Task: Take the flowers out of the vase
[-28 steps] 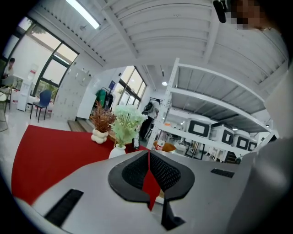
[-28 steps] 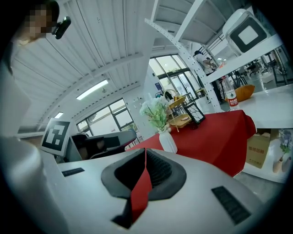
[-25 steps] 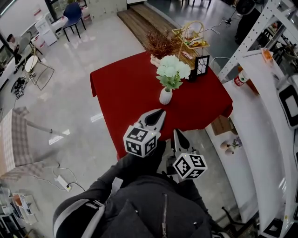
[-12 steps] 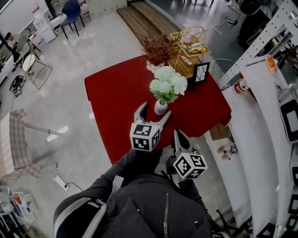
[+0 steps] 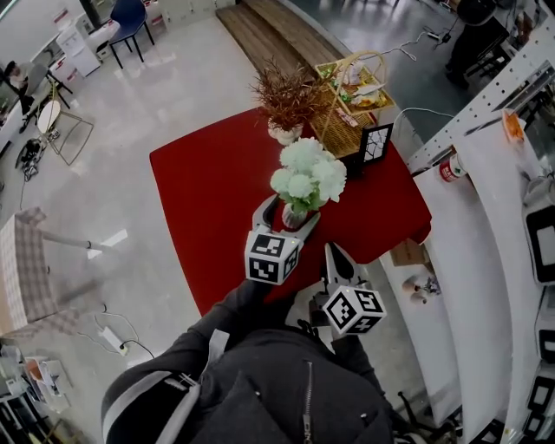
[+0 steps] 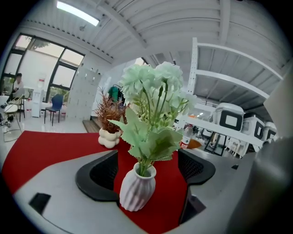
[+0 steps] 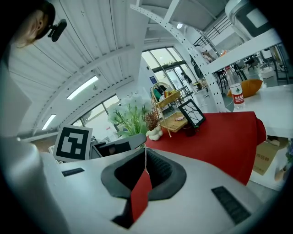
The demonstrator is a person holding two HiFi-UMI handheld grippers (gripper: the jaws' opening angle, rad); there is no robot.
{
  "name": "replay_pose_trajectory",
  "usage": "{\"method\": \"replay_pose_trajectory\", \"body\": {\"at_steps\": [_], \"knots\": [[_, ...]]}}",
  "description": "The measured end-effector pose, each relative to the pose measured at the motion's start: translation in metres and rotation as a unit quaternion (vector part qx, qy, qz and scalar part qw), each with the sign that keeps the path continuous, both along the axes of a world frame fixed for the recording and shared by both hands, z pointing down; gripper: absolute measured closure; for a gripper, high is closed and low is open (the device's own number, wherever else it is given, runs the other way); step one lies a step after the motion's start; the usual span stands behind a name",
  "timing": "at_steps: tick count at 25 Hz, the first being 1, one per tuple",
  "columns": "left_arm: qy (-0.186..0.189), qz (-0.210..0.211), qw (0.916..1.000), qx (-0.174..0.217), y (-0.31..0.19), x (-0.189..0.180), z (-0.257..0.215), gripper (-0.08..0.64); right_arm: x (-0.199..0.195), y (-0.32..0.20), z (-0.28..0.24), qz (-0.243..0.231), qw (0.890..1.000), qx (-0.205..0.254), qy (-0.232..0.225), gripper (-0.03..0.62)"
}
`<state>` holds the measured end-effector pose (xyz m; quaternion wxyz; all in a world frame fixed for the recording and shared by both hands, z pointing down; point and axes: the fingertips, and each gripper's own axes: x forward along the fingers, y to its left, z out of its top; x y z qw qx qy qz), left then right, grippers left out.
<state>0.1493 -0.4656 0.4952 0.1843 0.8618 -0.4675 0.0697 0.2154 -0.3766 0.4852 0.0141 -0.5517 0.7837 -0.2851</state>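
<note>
White ribbed ceramic vase (image 5: 295, 217) of pale green flowers (image 5: 308, 173) on red-clothed table (image 5: 208, 191), left claw (image 5: 286, 211) just opened wide around vase, not gripping, right claw (image 5: 333, 251) closed, empty.

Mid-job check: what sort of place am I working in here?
Probably a lab or office hall staged for demos: a red-clothed table on a polished open floor, white metal racking alongside, and a blue chair by desks at the far side.

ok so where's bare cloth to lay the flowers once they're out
Widest bare patch: the red tablecloth left of the white vase, out to its left edge. A smaller one right of the vase, before the black frame. The far corner is crowded: dried plant, basket.
</note>
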Motion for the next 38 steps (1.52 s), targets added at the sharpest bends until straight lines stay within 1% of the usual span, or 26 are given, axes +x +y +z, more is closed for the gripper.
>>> {"method": "replay_pose_trajectory", "body": {"at_steps": [4, 10, 11, 13, 14, 19, 31, 38], "knots": [[0.005, 0.002, 0.9998, 0.018, -0.007, 0.002, -0.004, 0.161, 0.002, -0.01, 0.004, -0.002, 1.0, -0.008, 0.0, 0.58], [0.013, -0.002, 0.9998, 0.014, -0.015, 0.002, -0.006, 0.169, 0.006, -0.017, 0.011, -0.002, 1.0, -0.022, 0.004, 0.58], [0.015, -0.001, 0.9998, 0.016, -0.016, 0.003, -0.008, 0.191, 0.007, -0.017, 0.012, -0.002, 1.0, -0.024, 0.005, 0.58], [0.019, 0.001, 0.9997, 0.019, -0.017, 0.004, -0.012, 0.258, 0.008, -0.017, 0.015, -0.002, 1.0, -0.029, 0.006, 0.58], [0.02, 0.002, 0.9996, 0.018, -0.017, 0.005, -0.012, 0.278, 0.008, -0.016, 0.017, -0.002, 0.999, -0.032, 0.007, 0.58], [0.021, 0.003, 0.9996, 0.016, -0.017, 0.002, -0.013, 0.322, 0.006, -0.018, 0.02, -0.004, 0.999, -0.036, 0.008, 0.58], [0.007, 0.009, 0.9997, 0.021, -0.018, -0.002, -0.016, 0.474, 0.002, -0.015, 0.023, -0.011, 0.999, -0.037, 0.012, 0.58], [0.024, 0.004, 0.9994, 0.025, -0.02, -0.01, -0.026, 0.494, 0.002, -0.01, 0.022, -0.013, 0.999, -0.036, 0.016, 0.58]]}}
